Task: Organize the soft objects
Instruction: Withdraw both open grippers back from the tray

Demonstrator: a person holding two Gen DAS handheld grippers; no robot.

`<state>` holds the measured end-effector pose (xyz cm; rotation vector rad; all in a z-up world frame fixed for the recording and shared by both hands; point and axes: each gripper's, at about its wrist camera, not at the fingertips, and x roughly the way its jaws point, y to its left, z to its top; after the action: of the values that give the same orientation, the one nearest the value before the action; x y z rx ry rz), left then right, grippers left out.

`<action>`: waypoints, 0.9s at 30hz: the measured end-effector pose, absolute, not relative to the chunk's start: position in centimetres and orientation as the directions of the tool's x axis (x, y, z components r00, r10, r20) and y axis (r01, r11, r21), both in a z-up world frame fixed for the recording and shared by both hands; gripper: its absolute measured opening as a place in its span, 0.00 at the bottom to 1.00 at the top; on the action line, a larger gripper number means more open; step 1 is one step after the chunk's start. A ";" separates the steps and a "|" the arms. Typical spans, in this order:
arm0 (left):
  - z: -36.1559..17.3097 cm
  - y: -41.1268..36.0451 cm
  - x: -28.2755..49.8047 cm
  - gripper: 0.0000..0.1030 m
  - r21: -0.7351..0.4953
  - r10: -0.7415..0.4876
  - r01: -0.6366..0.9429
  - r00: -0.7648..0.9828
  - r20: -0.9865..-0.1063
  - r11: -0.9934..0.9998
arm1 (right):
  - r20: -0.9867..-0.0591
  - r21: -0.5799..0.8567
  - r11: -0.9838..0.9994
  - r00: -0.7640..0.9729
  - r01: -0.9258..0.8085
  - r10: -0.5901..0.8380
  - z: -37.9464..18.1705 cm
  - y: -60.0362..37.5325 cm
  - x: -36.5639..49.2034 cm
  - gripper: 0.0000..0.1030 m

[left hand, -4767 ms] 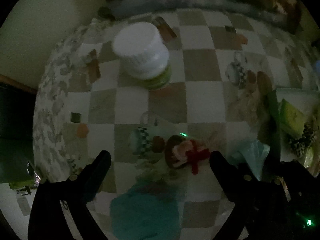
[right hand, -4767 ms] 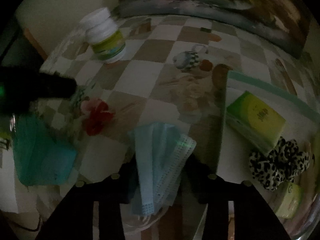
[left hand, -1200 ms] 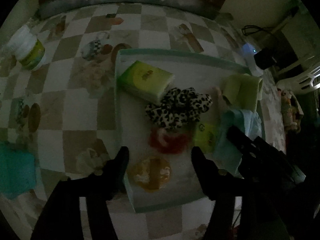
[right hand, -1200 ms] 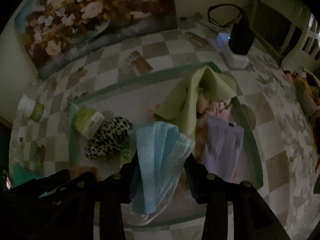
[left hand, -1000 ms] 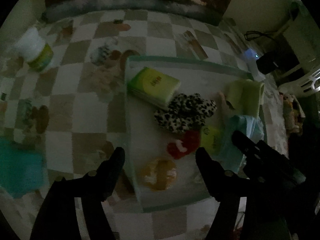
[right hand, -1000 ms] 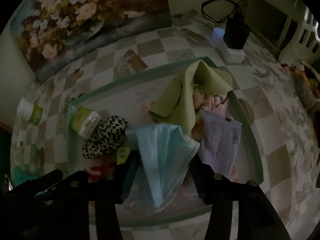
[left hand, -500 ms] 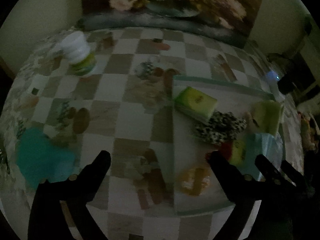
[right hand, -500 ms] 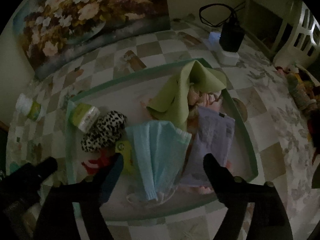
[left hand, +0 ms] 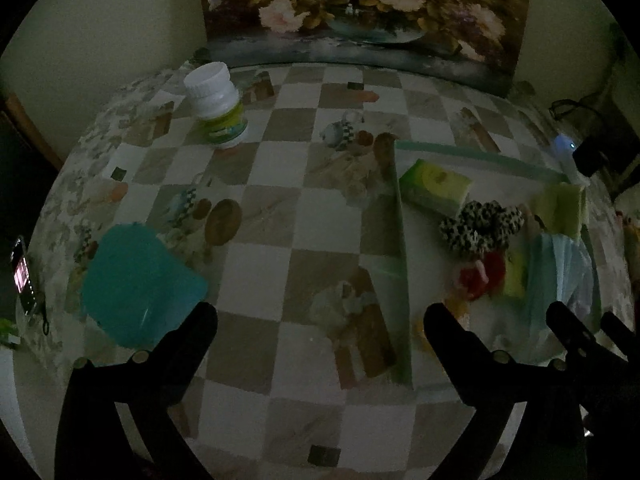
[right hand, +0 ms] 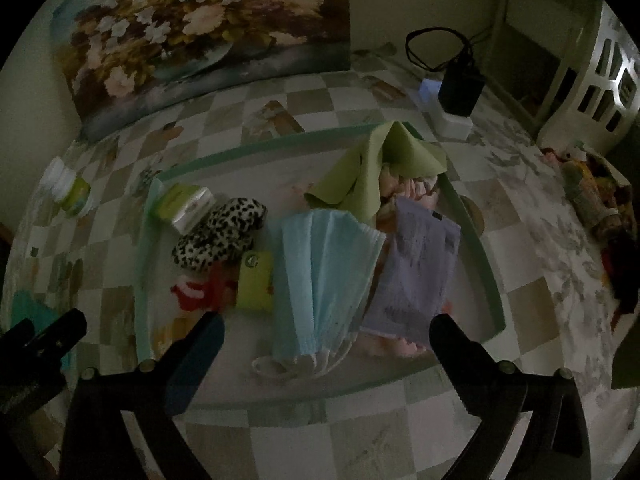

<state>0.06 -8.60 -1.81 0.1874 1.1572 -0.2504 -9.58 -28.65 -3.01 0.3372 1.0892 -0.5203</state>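
hanging above a dim table with a checkered cloth (left hand: 256,332), both grippers have their jaws opening wide with nothing between them. the left gripper (left hand: 320,320) hovers over bare cloth just left of the green-rimmed tray (left hand: 402,264), and the right gripper (right hand: 326,330) hovers over the tray's near edge. the soft things lie inside the tray: a light blue face mask (right hand: 324,276) rests flat near the middle front, free of the pads, its ear loops trailing toward the near rim. just right of it, touching or slightly overlapped, lies a lavender cloth (right hand: 420,272), and behind both a green cloth (right hand: 376,176) is draped in a peak over something pinkish. left of the mask sit a small yellow-green packet (right hand: 254,284), a red and white fabric piece (right hand: 200,290), a leopard-print scrunchie (right hand: 220,236) and a green tissue pack (right hand: 184,202) toward the tray's far left corner. outside the tray, a teal cloth (left hand: 136,284) lies on the table near the left gripper's left finger, and a white bottle with a green label (left hand: 218,108) stands upright well beyond it. a flower painting (left hand: 360,8) leans against the wall at the table's far edge. a black charger on a white power strip (right hand: 452,96) sits past the tray's far right corner.
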 end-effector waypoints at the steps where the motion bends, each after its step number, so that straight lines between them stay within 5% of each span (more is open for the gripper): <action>1: -1.8 -8.5 -0.1 1.00 0.014 -0.101 0.289 0.377 -0.921 0.957 | -0.902 0.008 0.834 0.363 0.552 -0.232 -3.0 -28.5 -9.7 1.00; 17: -0.9 -6.1 -2.3 1.00 0.131 0.019 0.233 0.429 -0.903 0.964 | -0.881 0.016 0.836 0.403 0.548 -0.248 -1.5 -27.2 -11.2 1.00; 27: 0.1 -5.2 -3.1 1.00 0.107 -0.007 0.226 0.453 -0.891 0.968 | -0.864 0.035 0.845 0.441 0.533 -0.242 -0.1 -26.3 -12.2 1.00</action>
<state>-3.08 -5.24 0.15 0.2221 1.0934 -0.1453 -12.17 -26.32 -0.11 0.3238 1.0061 -0.4917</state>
